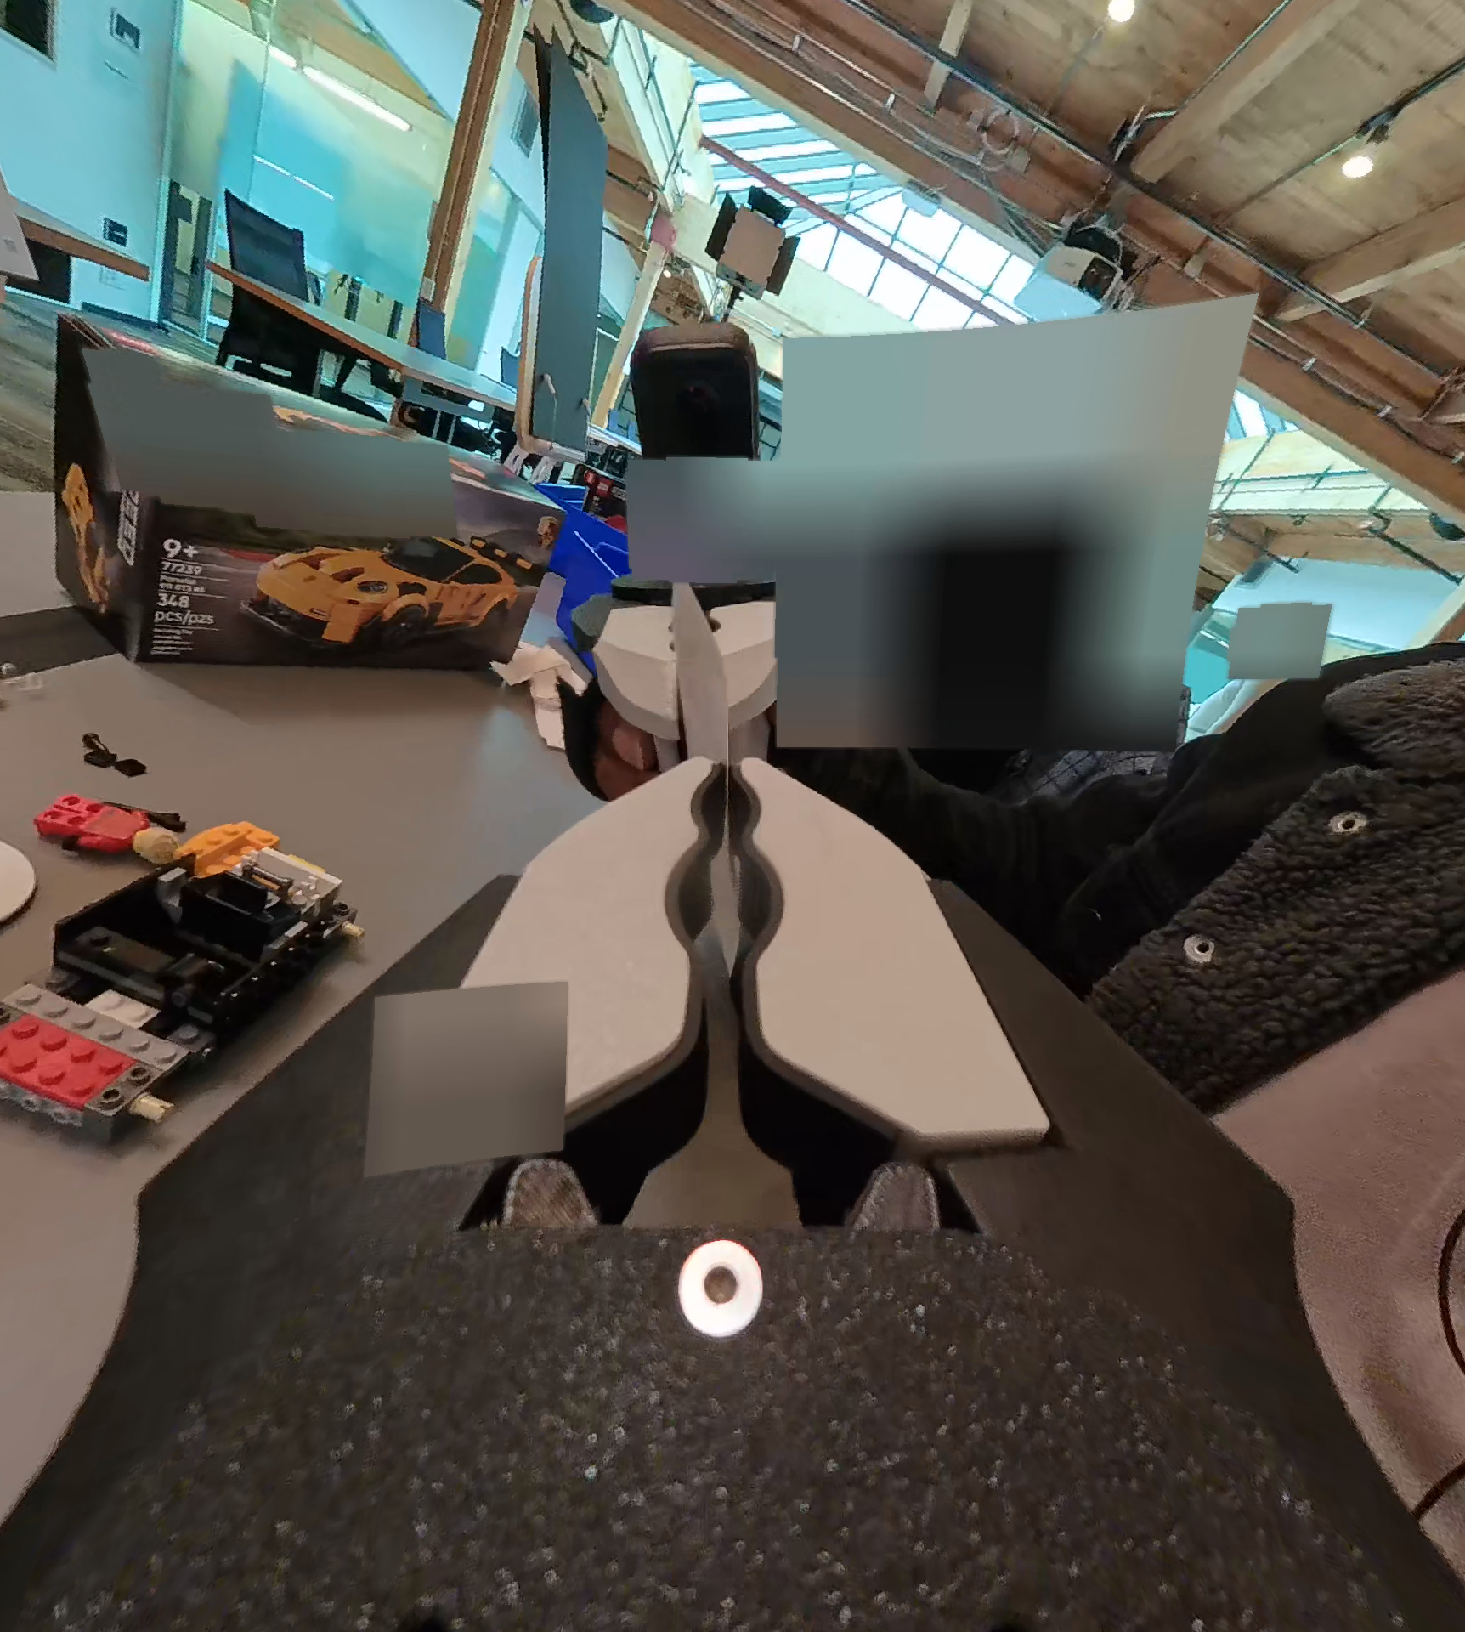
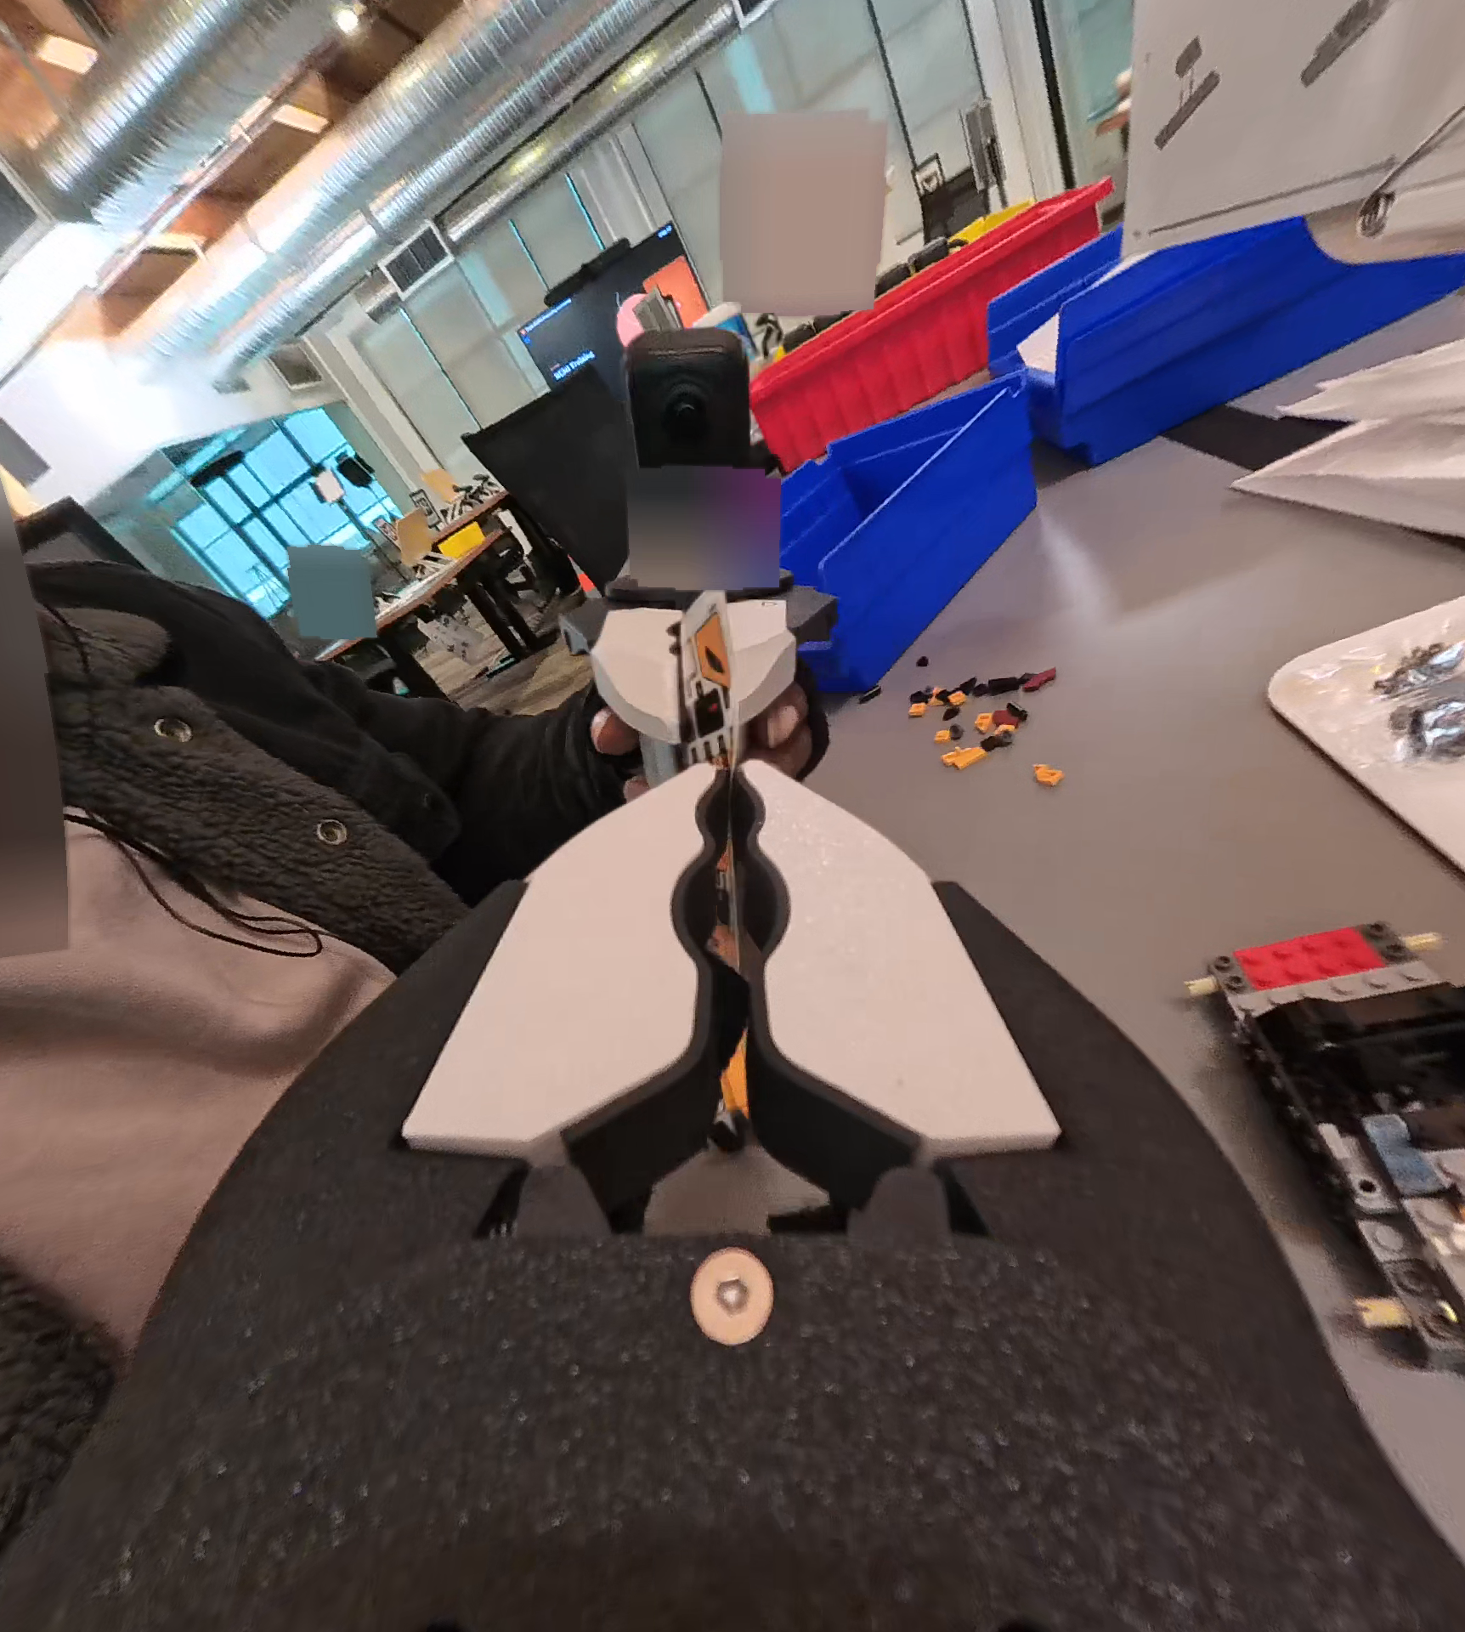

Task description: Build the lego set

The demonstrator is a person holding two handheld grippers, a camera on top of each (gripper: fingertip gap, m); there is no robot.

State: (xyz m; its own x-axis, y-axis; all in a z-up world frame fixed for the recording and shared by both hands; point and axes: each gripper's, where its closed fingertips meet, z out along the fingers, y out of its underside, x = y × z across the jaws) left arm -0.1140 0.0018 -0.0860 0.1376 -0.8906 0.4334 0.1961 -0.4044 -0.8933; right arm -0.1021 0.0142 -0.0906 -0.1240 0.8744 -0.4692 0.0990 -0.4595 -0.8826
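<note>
A thin sticker sheet is pinched edge-on between both grippers, held up in the air above the grey table. The right gripper is closed tight on one end of the sheet; the left gripper is clamped on the other end, so the two tools are faced toward each other with the sheet stretched between them. Printed orange, black and white decals are seen on the side turned to the right wrist camera; a plain grey back is shown in the left wrist view.

The sheet is judged very light, floppy and easily creased, so it is best gripped at its bare margins, never across a decal. Little force is needed; a twist between the grippers could tear it.

The half-built car chassis, black with a red plate at one end, is lying on the table well apart. Loose orange and black pieces are scattered near the blue bins, and the set's box is standing behind.
</note>
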